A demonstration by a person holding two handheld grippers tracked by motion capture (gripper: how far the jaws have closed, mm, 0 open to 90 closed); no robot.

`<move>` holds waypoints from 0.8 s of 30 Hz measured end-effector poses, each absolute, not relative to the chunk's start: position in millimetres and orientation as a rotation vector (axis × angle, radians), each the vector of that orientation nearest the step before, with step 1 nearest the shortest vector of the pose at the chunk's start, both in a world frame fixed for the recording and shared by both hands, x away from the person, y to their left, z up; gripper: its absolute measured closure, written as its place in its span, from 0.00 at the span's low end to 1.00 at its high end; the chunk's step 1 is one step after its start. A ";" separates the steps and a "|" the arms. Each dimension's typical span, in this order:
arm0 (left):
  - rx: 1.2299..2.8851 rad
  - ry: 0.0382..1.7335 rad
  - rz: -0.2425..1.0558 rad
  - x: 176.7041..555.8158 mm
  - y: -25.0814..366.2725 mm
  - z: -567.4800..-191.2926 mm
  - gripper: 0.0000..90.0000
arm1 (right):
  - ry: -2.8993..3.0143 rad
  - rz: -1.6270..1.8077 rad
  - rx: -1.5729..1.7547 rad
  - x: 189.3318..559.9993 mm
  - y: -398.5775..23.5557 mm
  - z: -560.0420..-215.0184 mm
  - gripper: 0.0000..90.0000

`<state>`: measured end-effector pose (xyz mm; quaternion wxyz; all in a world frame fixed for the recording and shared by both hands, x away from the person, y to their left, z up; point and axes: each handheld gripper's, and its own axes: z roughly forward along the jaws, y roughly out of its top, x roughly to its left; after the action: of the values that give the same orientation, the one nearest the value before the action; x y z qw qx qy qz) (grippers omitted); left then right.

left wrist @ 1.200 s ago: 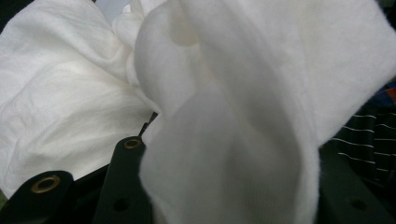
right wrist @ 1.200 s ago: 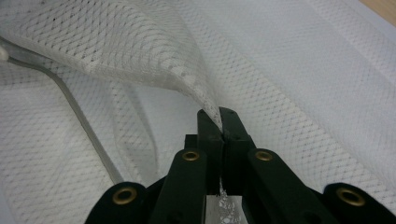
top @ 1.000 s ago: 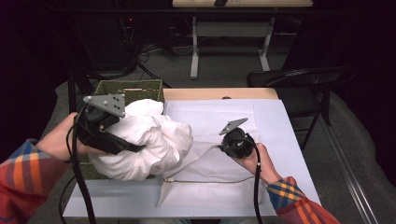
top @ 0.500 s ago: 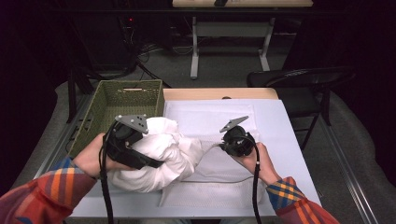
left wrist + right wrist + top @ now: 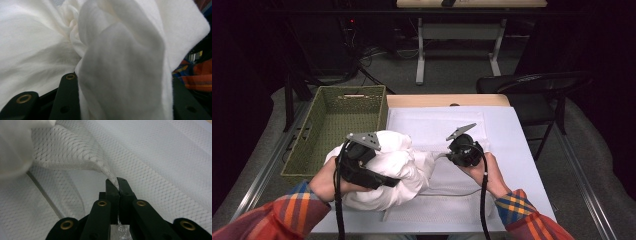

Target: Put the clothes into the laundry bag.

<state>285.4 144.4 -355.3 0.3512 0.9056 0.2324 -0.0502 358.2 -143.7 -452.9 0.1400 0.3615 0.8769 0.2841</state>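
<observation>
A bulky white cloth bundle rests on the table's left half, against the mesh bag. My left gripper is shut on it; in the left gripper view the white cloth bulges between the two black jaws of the left gripper. A white mesh bag lies flat across the table's middle. My right gripper is shut on its raised edge; in the right gripper view the right gripper pinches a lifted fold of the mesh bag.
A green woven basket stands at the table's left edge, just behind the bundle. A black chair stands beyond the table's right far corner. A cable trails from each gripper toward the person.
The left hand has come down and to the right with the white bundle, from over the basket to the table beside the mesh bag. The right gripper has kept still on the mesh edge.
</observation>
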 end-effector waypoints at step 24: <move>2.370 0.629 -0.162 282.9 92.8 -384.2 0.62 | 2.532 0.826 1.063 358.9 -143.9 -451.9 0.99</move>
<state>282.9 92.8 -384.2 0.3353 0.9086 0.2412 -0.0621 358.9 -143.9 -451.9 0.1366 0.3671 0.8748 0.2852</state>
